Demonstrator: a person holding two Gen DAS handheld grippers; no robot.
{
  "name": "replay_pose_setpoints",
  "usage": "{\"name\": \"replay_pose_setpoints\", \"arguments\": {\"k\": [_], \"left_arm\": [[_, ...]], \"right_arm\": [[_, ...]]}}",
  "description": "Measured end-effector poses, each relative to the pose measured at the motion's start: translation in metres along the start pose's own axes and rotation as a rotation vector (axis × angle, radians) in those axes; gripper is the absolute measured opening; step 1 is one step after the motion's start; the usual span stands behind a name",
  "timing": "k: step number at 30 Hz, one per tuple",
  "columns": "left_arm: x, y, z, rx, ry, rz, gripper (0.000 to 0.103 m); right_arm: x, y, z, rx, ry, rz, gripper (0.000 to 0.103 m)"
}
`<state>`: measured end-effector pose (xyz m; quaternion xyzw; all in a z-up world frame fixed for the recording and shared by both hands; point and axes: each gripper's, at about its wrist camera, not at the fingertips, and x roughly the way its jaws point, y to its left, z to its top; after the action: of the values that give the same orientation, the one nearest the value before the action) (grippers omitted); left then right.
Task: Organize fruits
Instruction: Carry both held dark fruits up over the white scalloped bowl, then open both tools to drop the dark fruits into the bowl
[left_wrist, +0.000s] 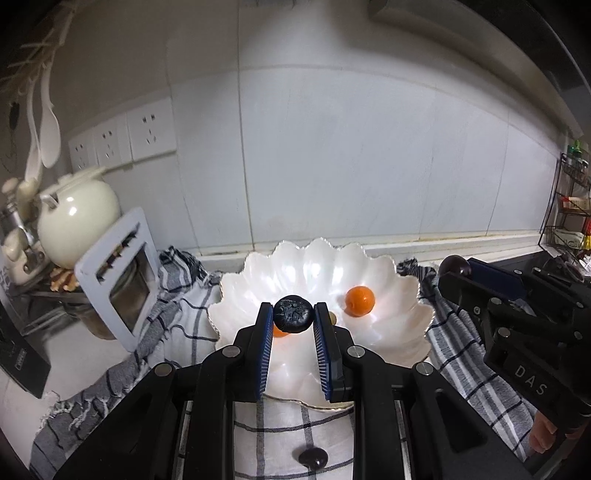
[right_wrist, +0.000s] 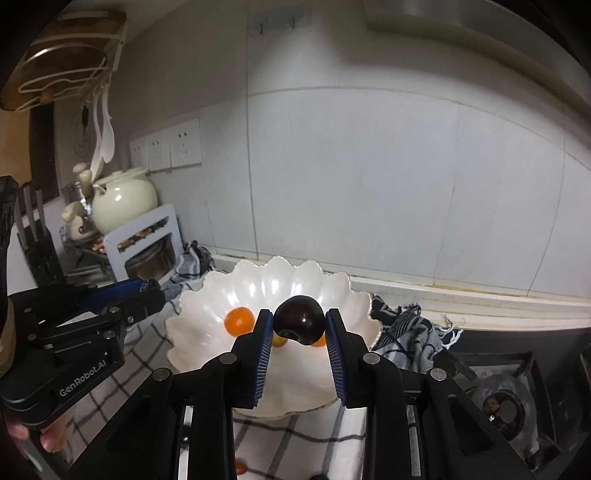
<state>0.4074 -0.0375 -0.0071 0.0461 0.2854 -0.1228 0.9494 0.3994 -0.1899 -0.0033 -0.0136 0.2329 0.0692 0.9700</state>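
A white scalloped bowl (left_wrist: 391, 328) sits on a checked cloth (left_wrist: 258, 435); it also shows in the right wrist view (right_wrist: 207, 314). My left gripper (left_wrist: 293, 317) is shut on a dark wrinkled blueberry (left_wrist: 293, 314) above the bowl's near side. My right gripper (right_wrist: 299, 325) is shut on a dark glossy cherry (right_wrist: 299, 319) above the bowl; it appears in the left wrist view (left_wrist: 456, 267) at the right. In the bowl lie an orange fruit (left_wrist: 360, 301), seen also in the right wrist view (right_wrist: 239, 321), a second orange one (left_wrist: 279, 331) partly hidden, and a small yellow one (right_wrist: 279, 340).
A dark fruit (left_wrist: 313, 458) and a small red one (right_wrist: 241, 467) lie on the cloth near the front. A white frame stand (left_wrist: 118, 277), a cream teapot (left_wrist: 77, 218) and a jar stand at the left. A gas hob (right_wrist: 509, 402) lies at the right, a spice rack (left_wrist: 570, 206) beyond.
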Motion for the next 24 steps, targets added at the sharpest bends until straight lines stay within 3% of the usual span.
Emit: {"name": "replay_pose_setpoints", "arguments": {"k": [14, 22, 24], "left_arm": [[0.068, 0.009, -0.012, -0.013, 0.160, 0.000, 0.023], [0.090, 0.008, -0.018, 0.000, 0.214, -0.008, 0.023], [0.093, 0.006, -0.020, 0.007, 0.223, -0.009, 0.028]], "right_arm": [[0.061, -0.011, -0.015, 0.029, 0.149, 0.002, 0.031], [0.082, -0.015, -0.025, 0.043, 0.203, 0.002, 0.031], [0.084, -0.016, -0.027, 0.047, 0.211, 0.004, 0.031]]}}
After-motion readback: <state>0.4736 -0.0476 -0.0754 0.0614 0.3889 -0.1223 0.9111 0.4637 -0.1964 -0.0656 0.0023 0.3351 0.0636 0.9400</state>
